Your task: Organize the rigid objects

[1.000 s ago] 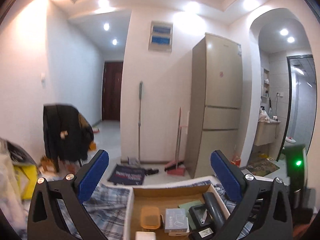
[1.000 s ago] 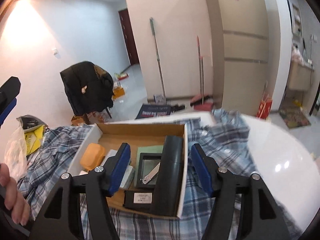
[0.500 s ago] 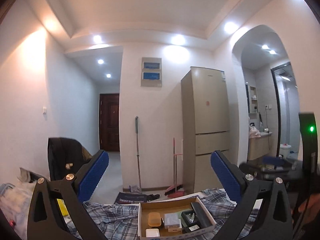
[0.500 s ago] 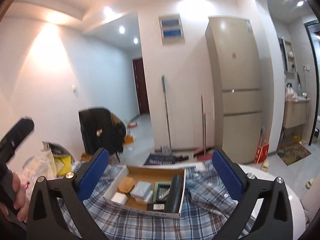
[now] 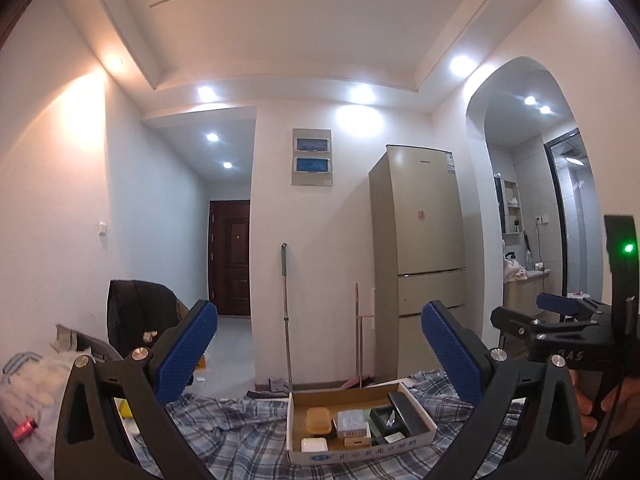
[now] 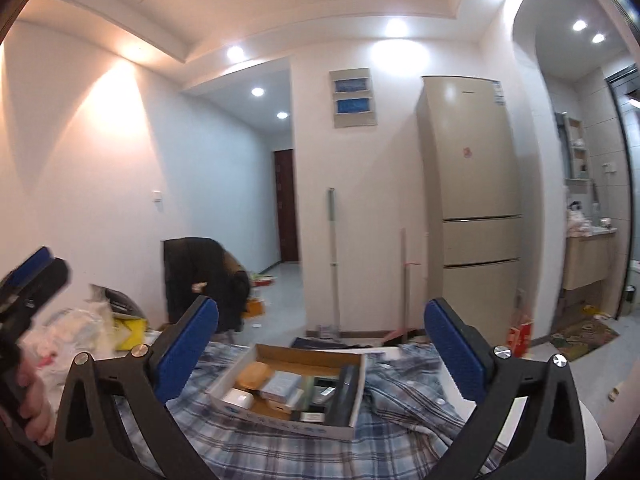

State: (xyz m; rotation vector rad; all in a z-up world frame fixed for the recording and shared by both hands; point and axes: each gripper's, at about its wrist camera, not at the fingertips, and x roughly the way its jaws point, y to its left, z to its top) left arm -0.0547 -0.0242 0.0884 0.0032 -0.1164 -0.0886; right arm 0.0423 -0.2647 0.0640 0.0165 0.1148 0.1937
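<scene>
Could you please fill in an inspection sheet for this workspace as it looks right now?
Surface: blue plaid cloth spread under the box.
Job's things: open cardboard box holds an orange case, a white block, a grey box and a long black case.
Clutter: white bags and a yellow item at the left.
Grippers: left gripper open, empty; right gripper open, empty; both back from the box.
Cables: nothing seen.
Surroundings: beige fridge, mop, dark door, chair draped with a jacket.
</scene>
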